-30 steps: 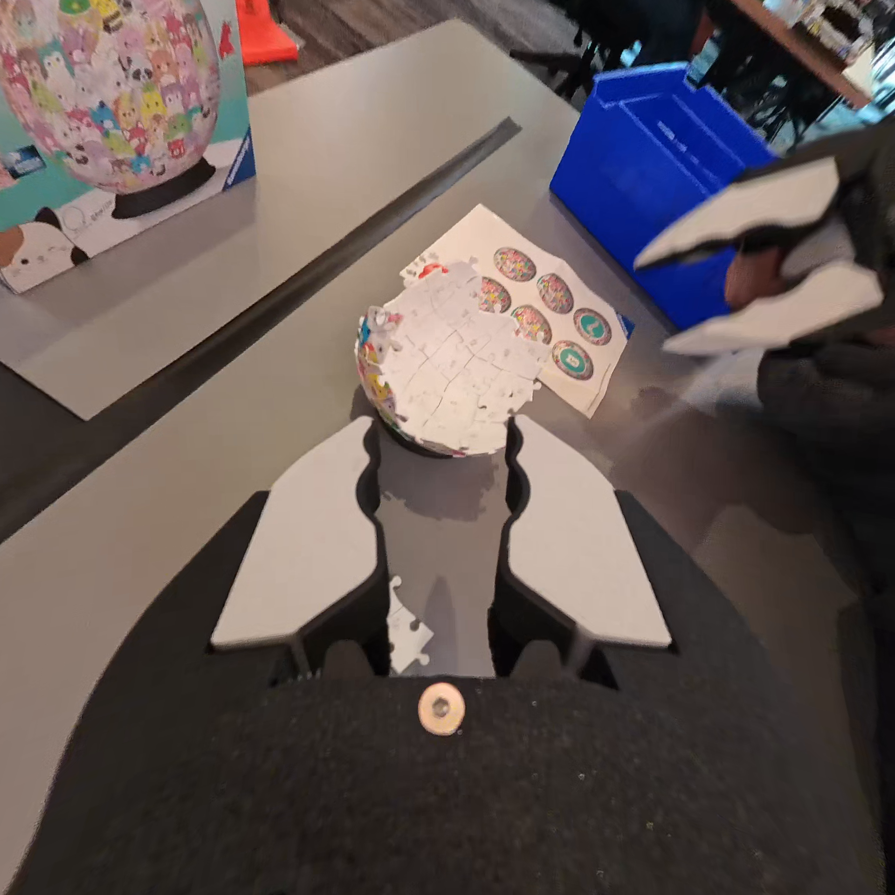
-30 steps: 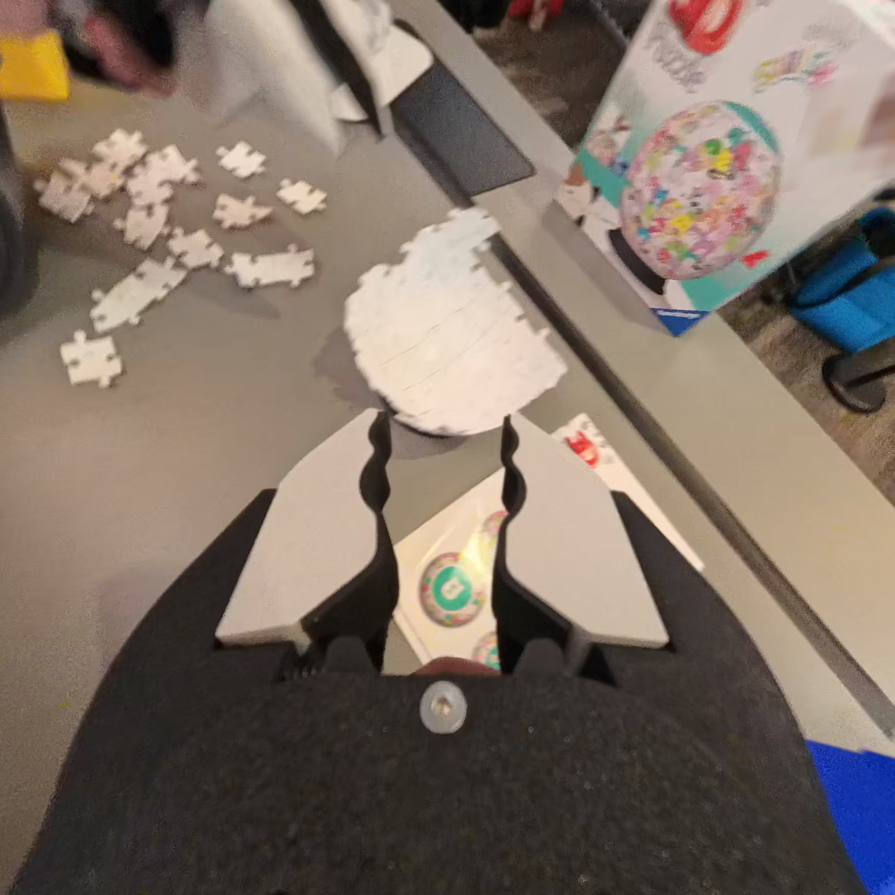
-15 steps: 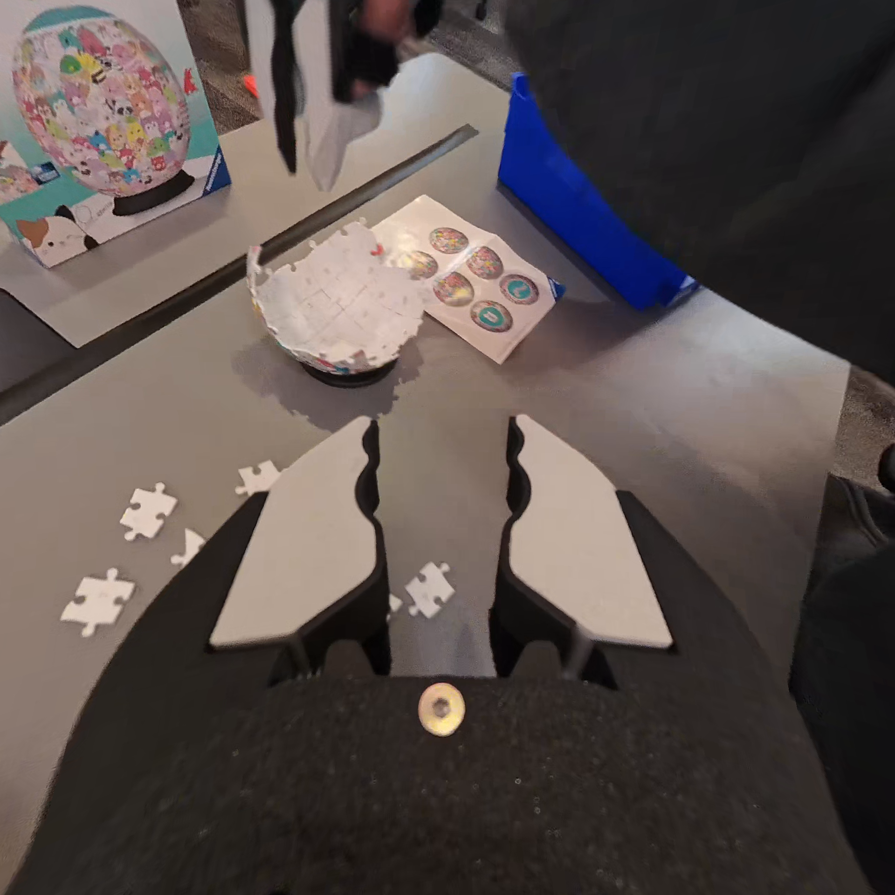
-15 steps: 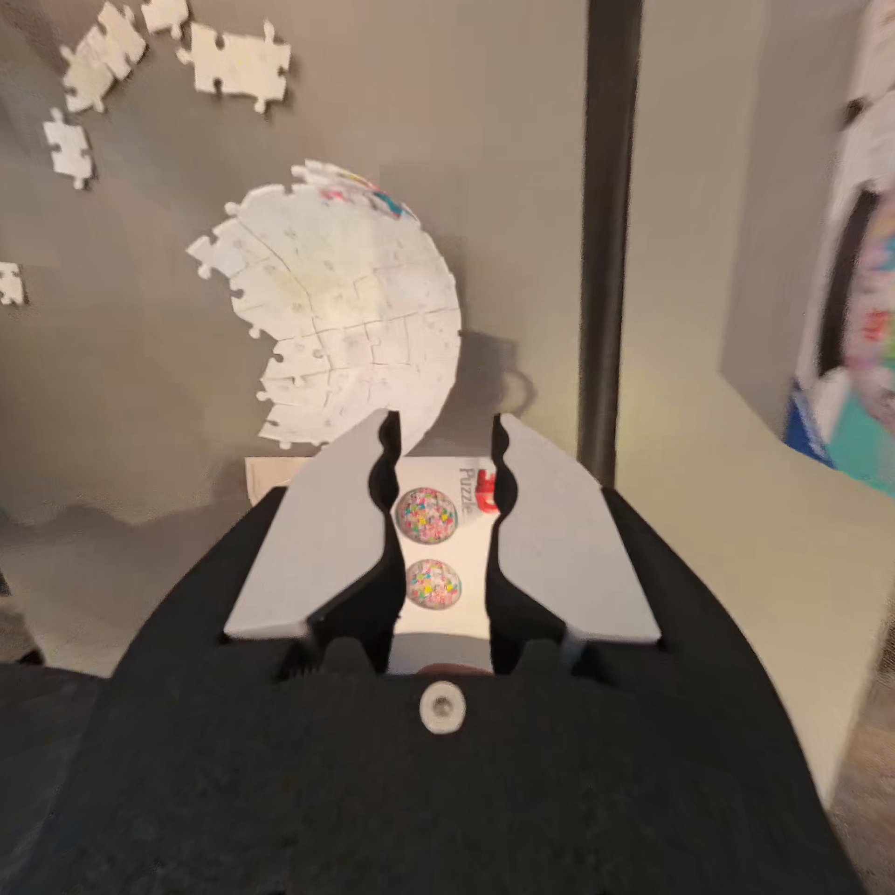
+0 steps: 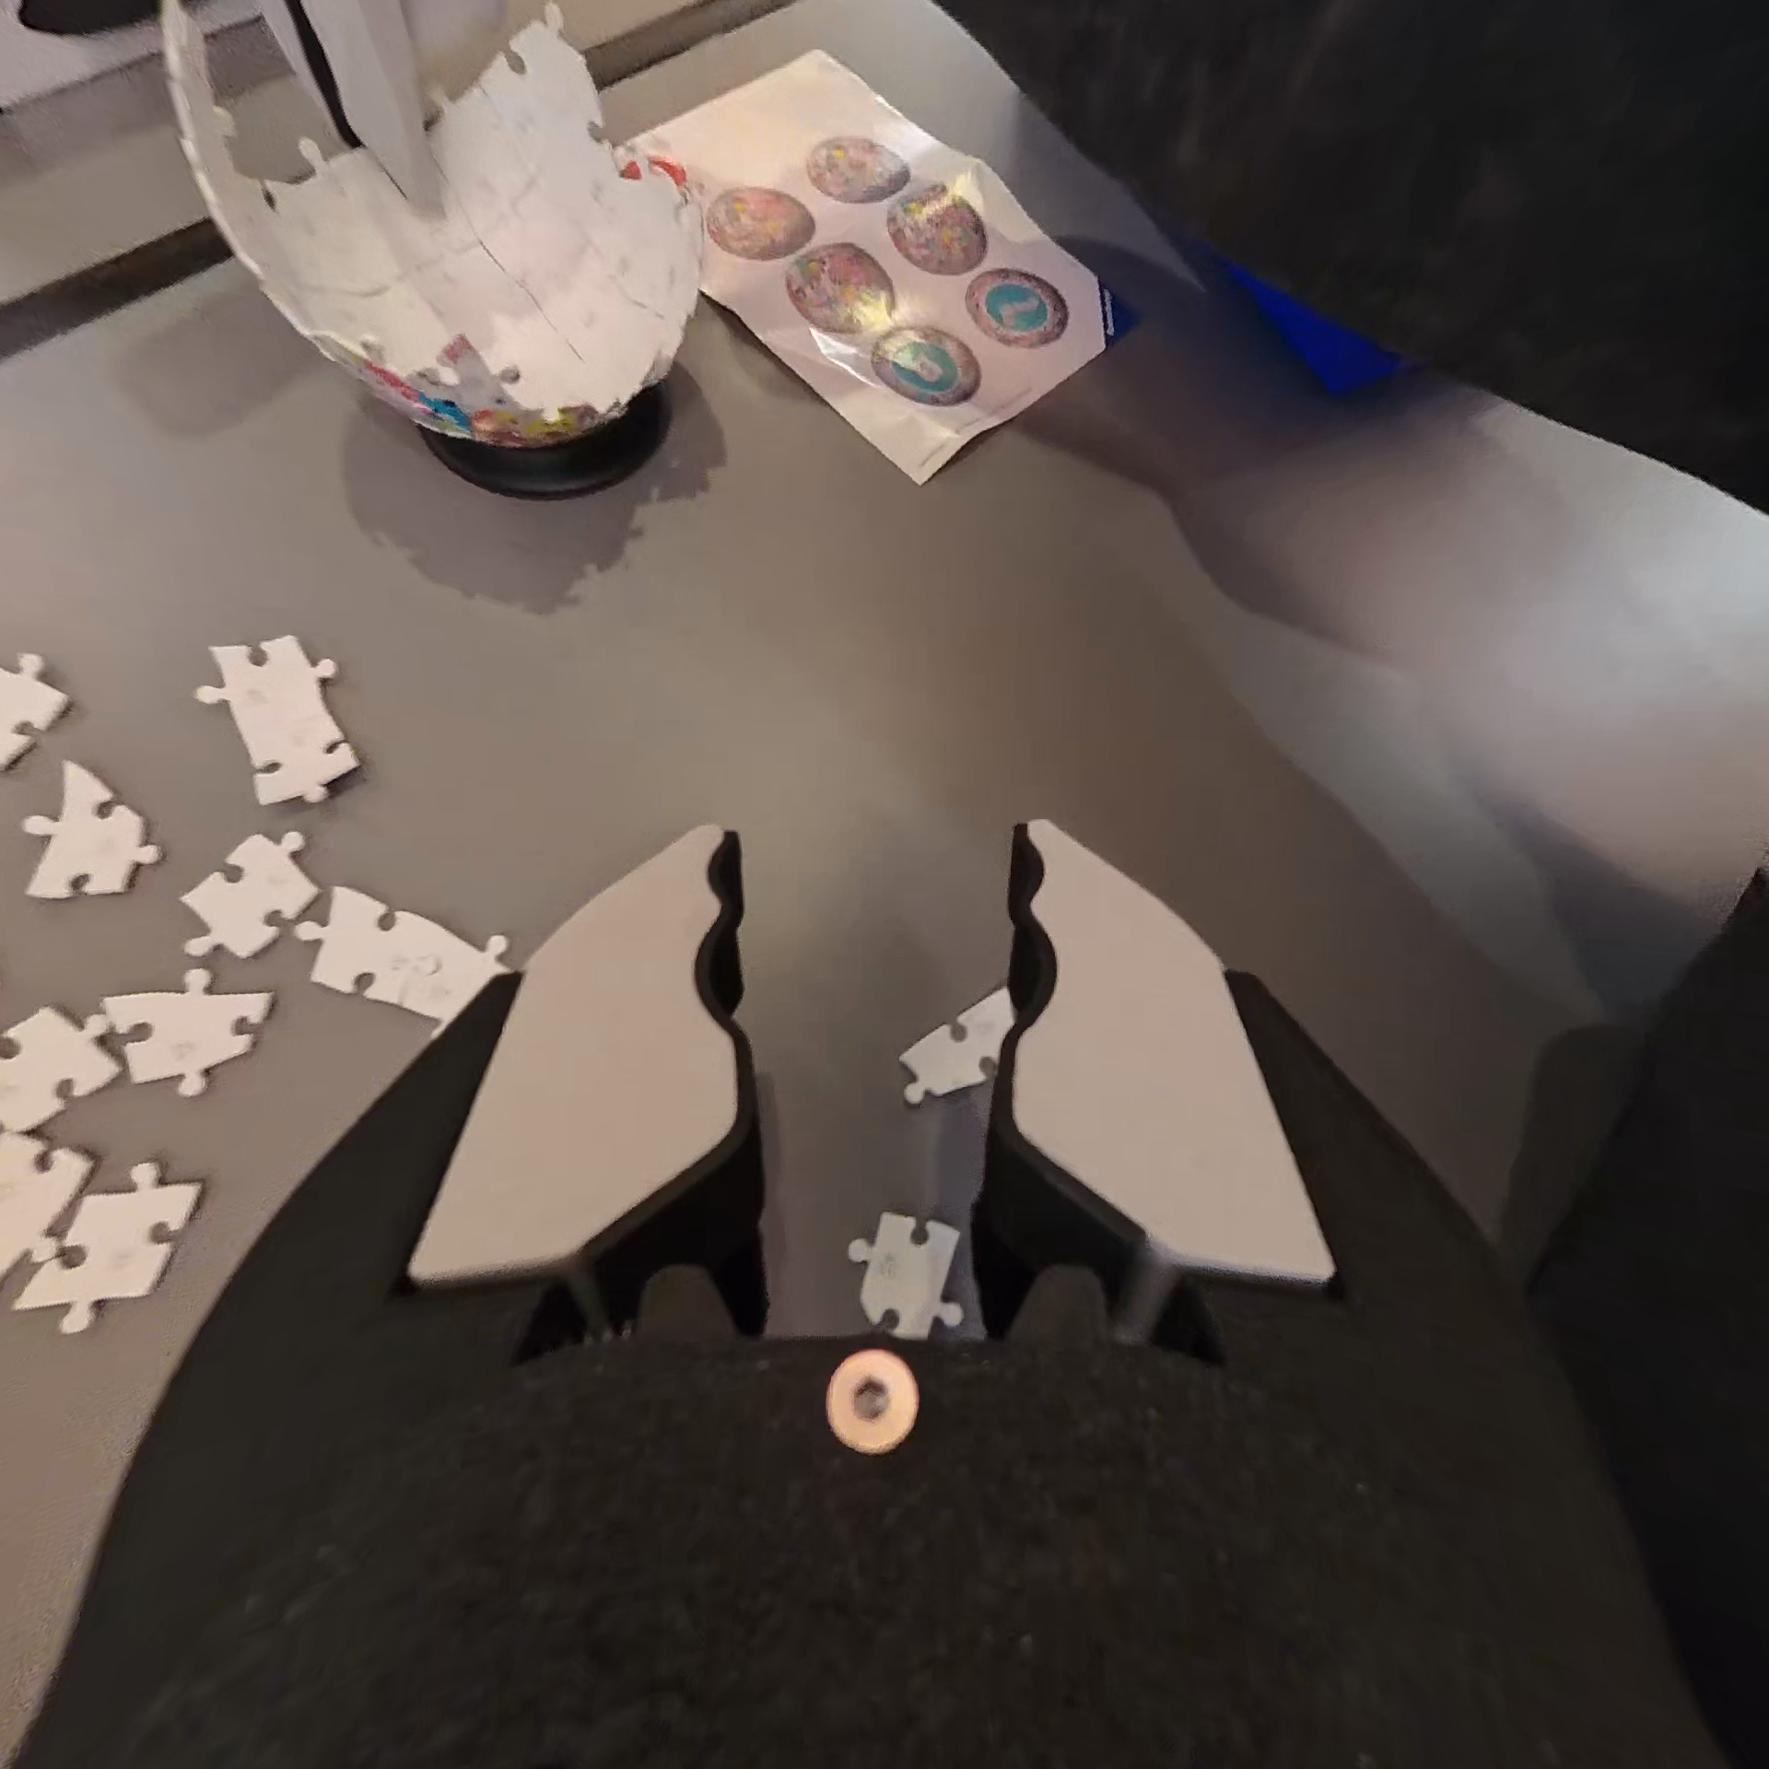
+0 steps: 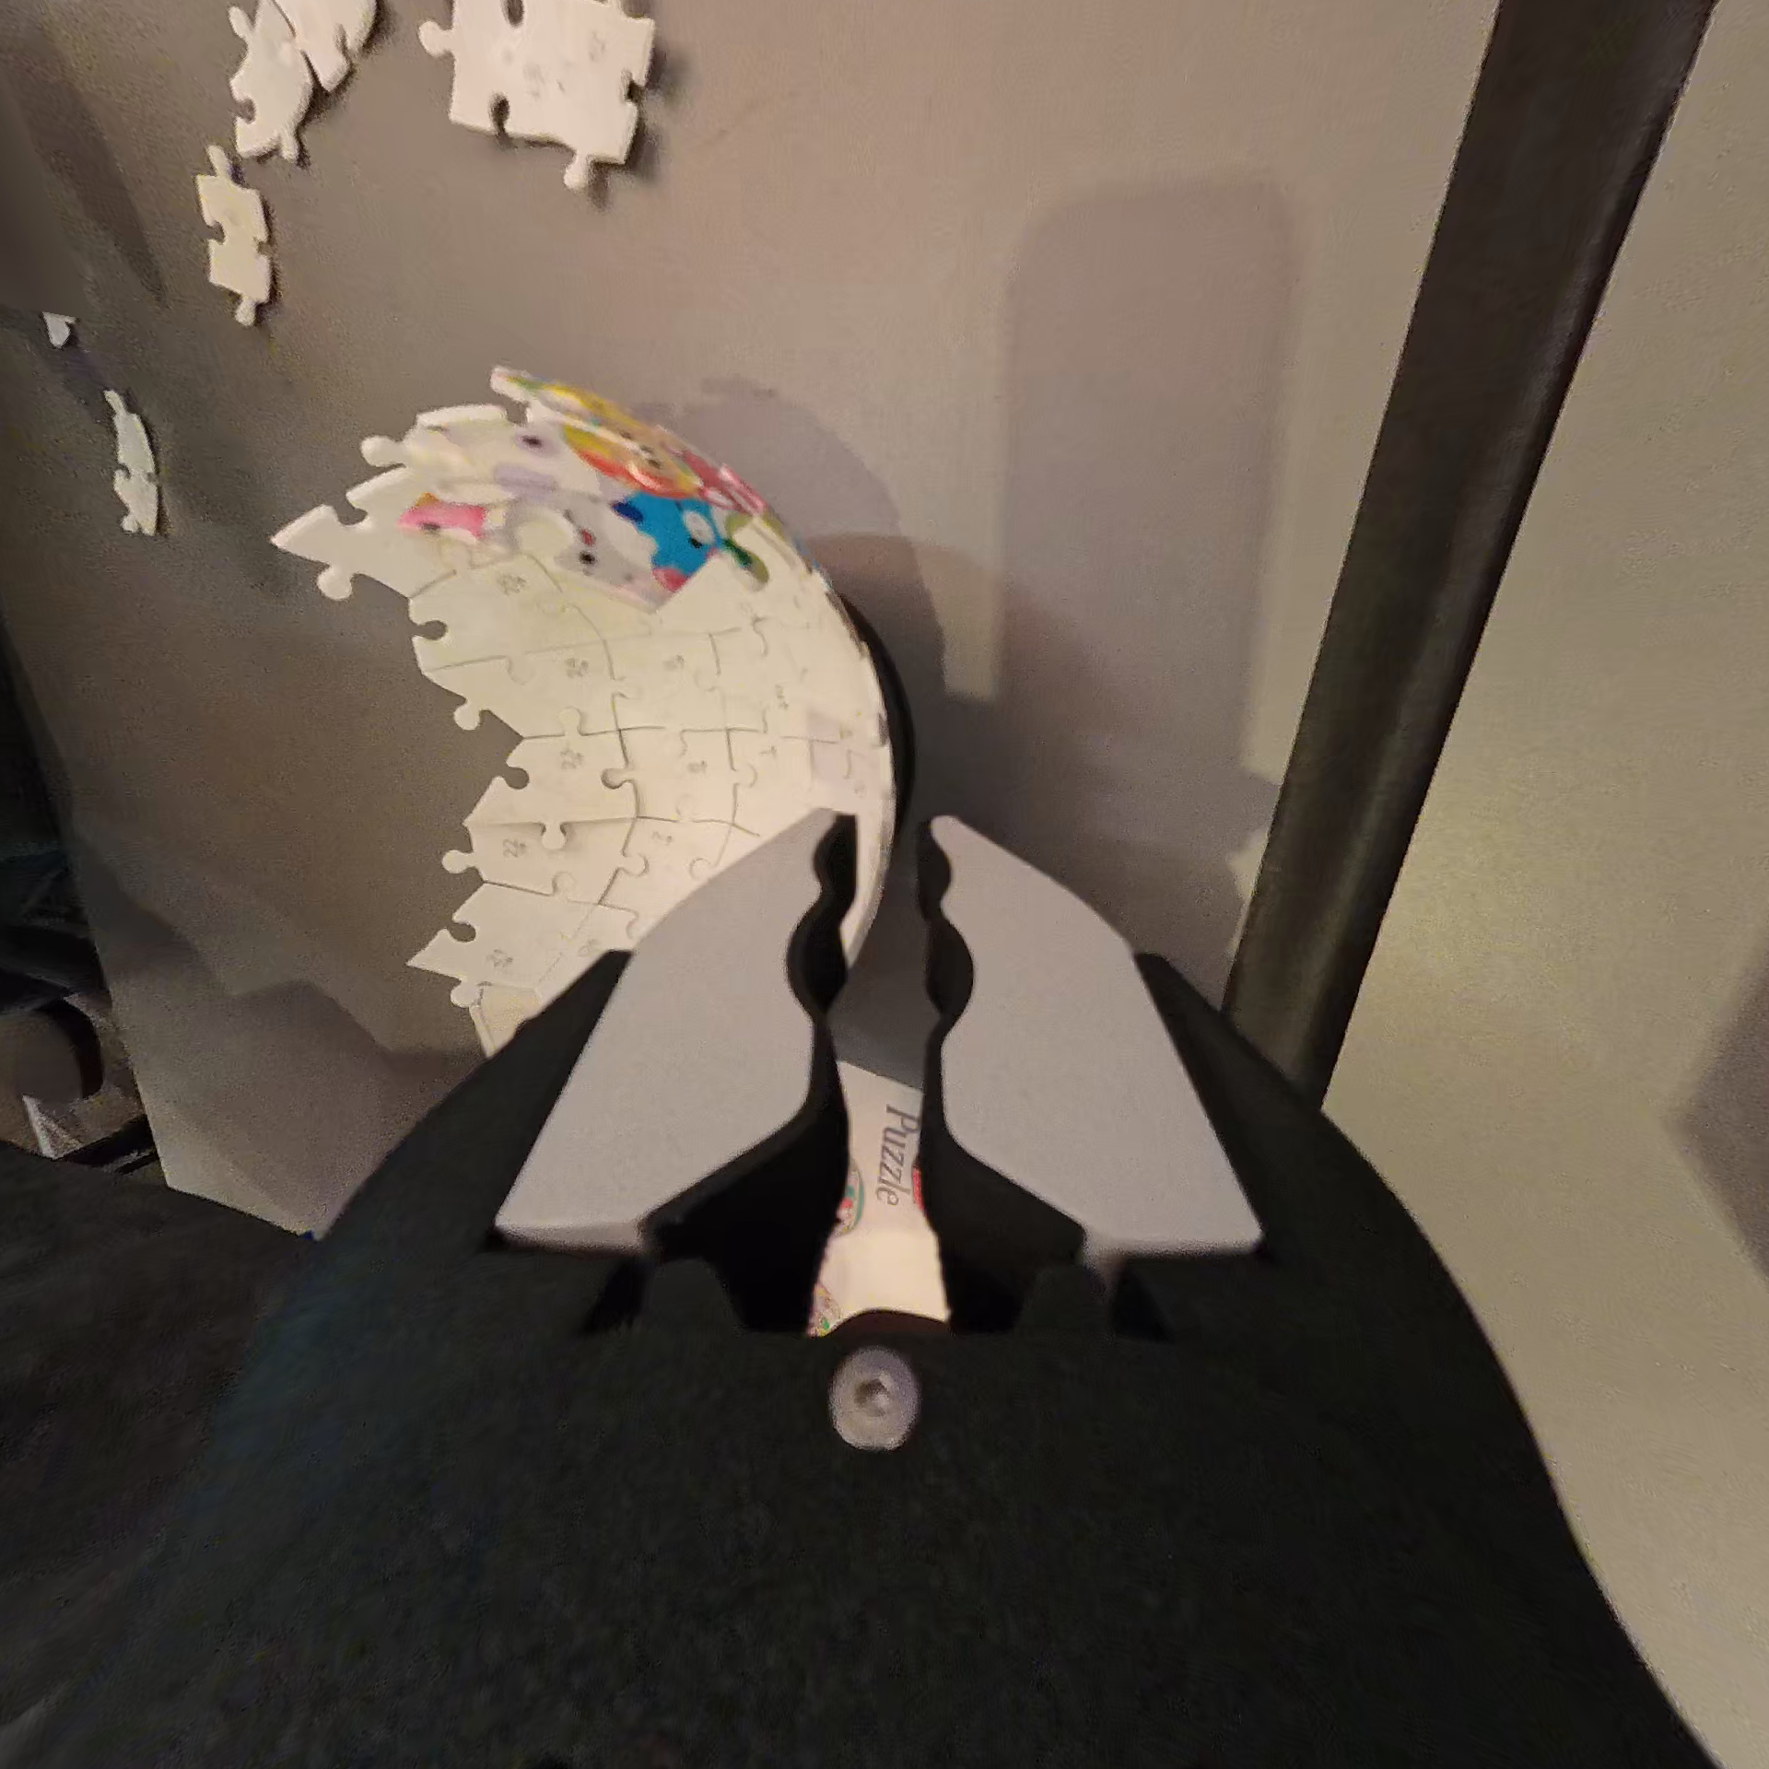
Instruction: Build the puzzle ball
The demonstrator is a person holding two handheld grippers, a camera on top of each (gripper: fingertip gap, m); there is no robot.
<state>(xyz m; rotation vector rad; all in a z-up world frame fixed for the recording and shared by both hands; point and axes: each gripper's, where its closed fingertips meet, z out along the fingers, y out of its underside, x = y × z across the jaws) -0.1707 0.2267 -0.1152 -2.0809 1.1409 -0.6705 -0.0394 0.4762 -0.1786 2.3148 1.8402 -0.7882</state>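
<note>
Puzzle ball [image 5: 450, 249], only partly built, sits as an open bowl-shaped shell on a black ring stand [image 5: 546, 450] on the grey table [image 5: 862, 670]; its inner faces are plain white with small faint marks too small to make out, and colourful cartoon print shows on the outside. In the right wrist view the right gripper [image 6: 885, 842] has its fingers nearly together around the shell's edge at the rim, though whether they actually pinch it I cannot tell. Just beside the ball lies a glossy instruction sheet [image 5: 909, 258] with round pictures and printed wording. Loose white puzzle pieces [image 5: 278, 708] are scattered on the table to the left, and two more lie under the left gripper [image 5: 876, 842], which hangs above the table with its fingers wide apart and empty. A blue bin [image 5: 1283, 316] corner shows past a dark sleeve.
</note>
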